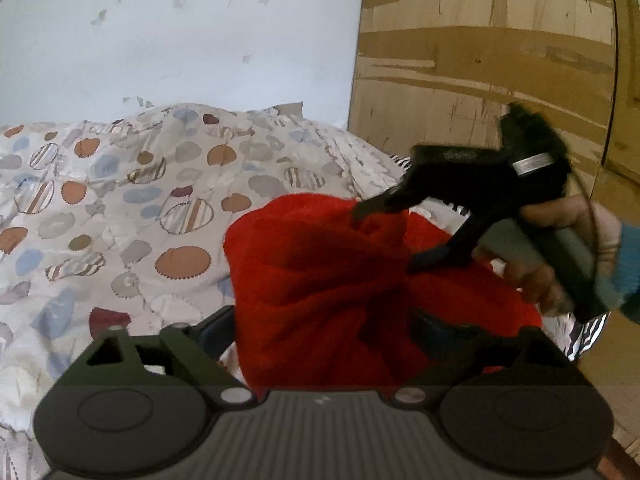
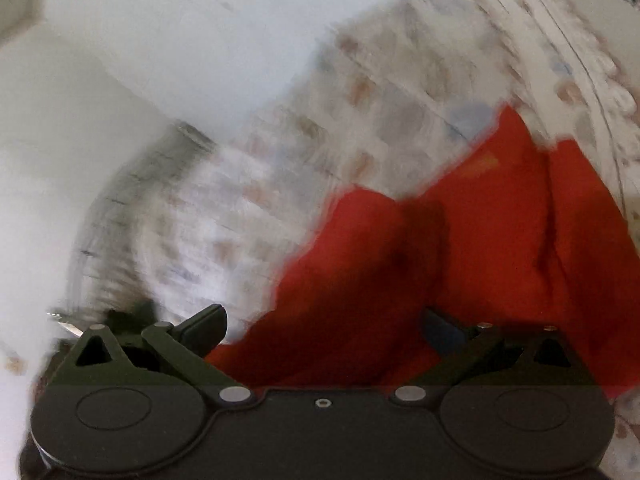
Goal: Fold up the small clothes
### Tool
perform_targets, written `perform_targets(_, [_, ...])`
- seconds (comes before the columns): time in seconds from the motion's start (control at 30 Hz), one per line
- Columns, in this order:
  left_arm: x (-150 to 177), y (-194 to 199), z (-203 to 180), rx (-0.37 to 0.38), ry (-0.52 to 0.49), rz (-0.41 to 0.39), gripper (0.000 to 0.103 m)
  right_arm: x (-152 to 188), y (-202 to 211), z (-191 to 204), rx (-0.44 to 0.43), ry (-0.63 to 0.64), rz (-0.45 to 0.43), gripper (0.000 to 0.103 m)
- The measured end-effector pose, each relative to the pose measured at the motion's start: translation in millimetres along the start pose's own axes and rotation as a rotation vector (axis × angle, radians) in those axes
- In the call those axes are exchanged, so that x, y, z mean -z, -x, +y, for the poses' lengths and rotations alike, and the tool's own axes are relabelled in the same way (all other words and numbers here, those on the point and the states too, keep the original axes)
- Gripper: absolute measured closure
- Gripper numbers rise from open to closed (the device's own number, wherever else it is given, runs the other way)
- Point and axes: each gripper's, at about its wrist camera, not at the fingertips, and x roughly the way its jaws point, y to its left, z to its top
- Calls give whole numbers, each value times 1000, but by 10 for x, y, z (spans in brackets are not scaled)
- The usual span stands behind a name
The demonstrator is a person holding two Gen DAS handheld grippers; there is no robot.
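A red knitted garment (image 1: 320, 280) lies bunched on the patterned bedspread (image 1: 120, 200). My left gripper (image 1: 324, 328) has its jaws spread wide with the bunched red cloth between them. My right gripper (image 1: 384, 236) shows at the right of the left wrist view, jaws apart over the garment's upper right part. In the blurred right wrist view the right gripper (image 2: 324, 324) is open, with the red garment (image 2: 460, 248) lying between and beyond its fingers.
A white wall (image 1: 180, 32) stands behind the bed. A wooden wardrobe (image 1: 480, 60) stands at the right. A black-and-white striped cloth (image 1: 588, 332) shows at the bed's right edge.
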Motion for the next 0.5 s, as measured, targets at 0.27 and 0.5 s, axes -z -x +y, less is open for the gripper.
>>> perform_targets(0.27, [-24, 34, -29, -27, -50, -11, 56, -102, -74, -107, -3, -203, -134, 18])
perform_targets(0.5, [-114, 74, -221, 9, -128, -21, 64, -168, -35, -27, 33, -84, -185, 80])
